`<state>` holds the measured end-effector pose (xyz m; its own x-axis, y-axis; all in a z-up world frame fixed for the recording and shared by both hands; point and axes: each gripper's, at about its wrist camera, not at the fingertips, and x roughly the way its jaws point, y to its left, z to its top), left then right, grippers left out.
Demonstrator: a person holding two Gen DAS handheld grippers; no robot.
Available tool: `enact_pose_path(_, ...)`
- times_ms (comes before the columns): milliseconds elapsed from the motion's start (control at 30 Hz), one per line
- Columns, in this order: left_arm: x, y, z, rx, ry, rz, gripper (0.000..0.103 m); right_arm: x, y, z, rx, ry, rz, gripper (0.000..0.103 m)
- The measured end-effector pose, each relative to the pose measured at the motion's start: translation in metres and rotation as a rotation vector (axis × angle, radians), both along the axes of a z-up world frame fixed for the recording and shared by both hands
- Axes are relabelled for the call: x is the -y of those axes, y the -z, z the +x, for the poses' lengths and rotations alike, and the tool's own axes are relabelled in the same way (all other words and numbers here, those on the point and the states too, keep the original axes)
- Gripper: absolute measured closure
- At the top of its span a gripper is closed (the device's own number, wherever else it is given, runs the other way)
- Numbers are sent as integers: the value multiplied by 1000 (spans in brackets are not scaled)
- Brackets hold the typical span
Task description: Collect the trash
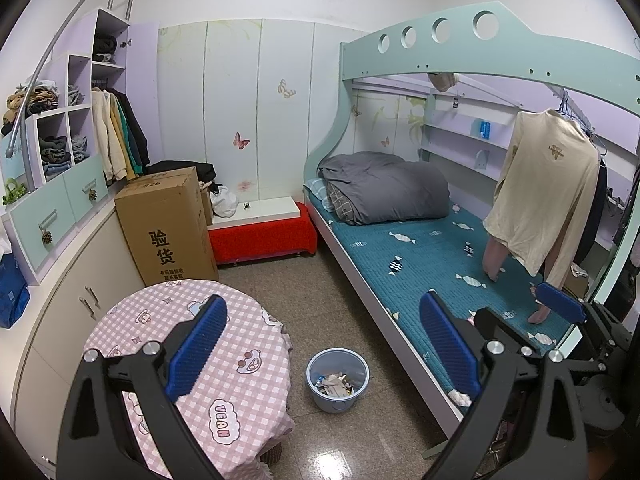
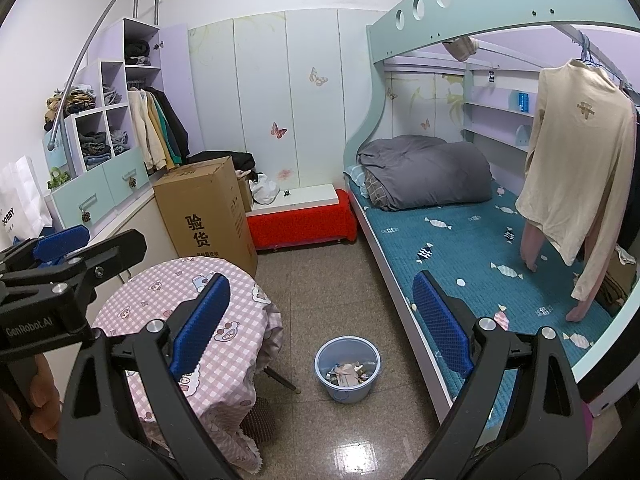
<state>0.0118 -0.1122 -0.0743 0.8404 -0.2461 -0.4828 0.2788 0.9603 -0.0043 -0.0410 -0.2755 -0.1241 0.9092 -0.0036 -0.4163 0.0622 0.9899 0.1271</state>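
A light blue trash bin [image 1: 337, 380] stands on the floor between a round table and the bed; it also shows in the right wrist view [image 2: 347, 368]. It holds several pieces of paper and wrapper trash [image 1: 334, 385]. My left gripper [image 1: 322, 346] is open and empty, held high above the bin. My right gripper [image 2: 322, 322] is open and empty, also above the bin. The right gripper shows at the right edge of the left wrist view [image 1: 560, 307]. The left gripper shows at the left edge of the right wrist view [image 2: 60, 244].
A round table with a pink checked cloth [image 1: 224, 364] stands left of the bin. A bunk bed with a teal mattress [image 1: 432, 256] lies to the right, with a grey duvet and a hanging cream shirt [image 1: 548, 188]. A cardboard box [image 1: 168, 224] and a red bench [image 1: 260, 232] stand behind.
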Motion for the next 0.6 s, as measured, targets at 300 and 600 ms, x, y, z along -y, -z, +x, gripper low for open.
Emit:
enact_pose_path(300, 6, 6, 6, -4, 0, 5, 8, 3, 5, 5, -6, -4, 4, 12)
enact_pose_path(600, 11, 11, 13, -11, -2, 15, 8, 10, 12, 14, -14, -11, 11, 12)
